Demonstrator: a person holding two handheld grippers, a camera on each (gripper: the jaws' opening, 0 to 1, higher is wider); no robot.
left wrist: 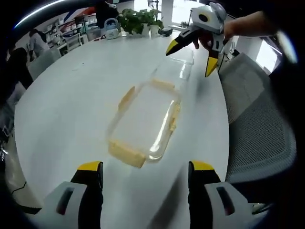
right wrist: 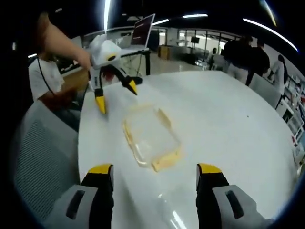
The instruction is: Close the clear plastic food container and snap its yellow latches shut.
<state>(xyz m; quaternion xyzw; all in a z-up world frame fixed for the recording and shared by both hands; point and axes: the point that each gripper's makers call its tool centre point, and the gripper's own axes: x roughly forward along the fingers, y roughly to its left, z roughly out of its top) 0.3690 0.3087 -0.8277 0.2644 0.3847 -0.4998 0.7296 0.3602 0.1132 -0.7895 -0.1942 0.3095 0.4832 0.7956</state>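
The clear plastic container (left wrist: 145, 121) lies on the white table (left wrist: 66, 109), its yellow latches (left wrist: 126, 155) splayed outward around the rim. Just past it lies a clear flat piece (left wrist: 180, 64) that looks like the lid. My left gripper (left wrist: 146, 167) is open, a little short of the container's near end. My right gripper (left wrist: 190, 58) hangs open above the clear piece, held by a hand. In the right gripper view the container (right wrist: 150, 133) sits ahead of my open right gripper (right wrist: 155, 169), and the left gripper (right wrist: 117, 97) hovers open beyond it.
A grey mesh chair (left wrist: 257, 124) stands against the table's edge; it is also seen as the chair (right wrist: 38, 152). Potted plants (left wrist: 138, 19) and a small kettle-like item (left wrist: 112, 28) stand at the far rim. A laptop (right wrist: 143, 31) and people are in the background.
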